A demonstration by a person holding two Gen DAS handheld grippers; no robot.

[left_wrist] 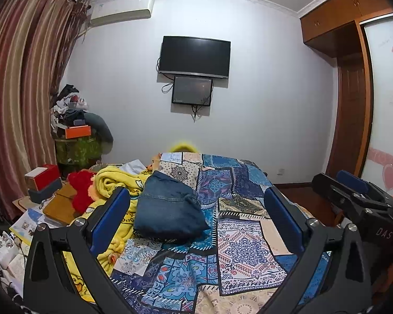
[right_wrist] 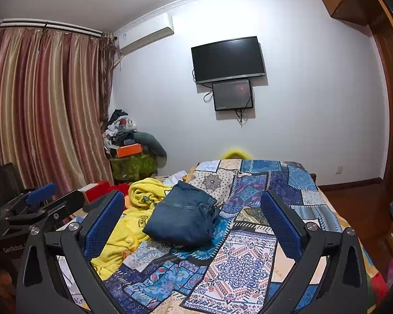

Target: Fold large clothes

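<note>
Along the bed's left edge a crumpled yellow garment [left_wrist: 112, 183] spills beside the folded denim jeans [left_wrist: 167, 209], which sit near the middle of the patchwork bedspread [left_wrist: 243, 248]. The left gripper [left_wrist: 196, 214] hangs above the near edge with jaws spread wide and empty; the right gripper [right_wrist: 194, 219] does likewise. The jeans look finished, so the yellow piece seems next: pinch two corners and spread it flat before creasing.

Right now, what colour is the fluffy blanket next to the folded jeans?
Bright yellow. The blanket shows best in the right wrist view, bunched left of the jeans.
</note>
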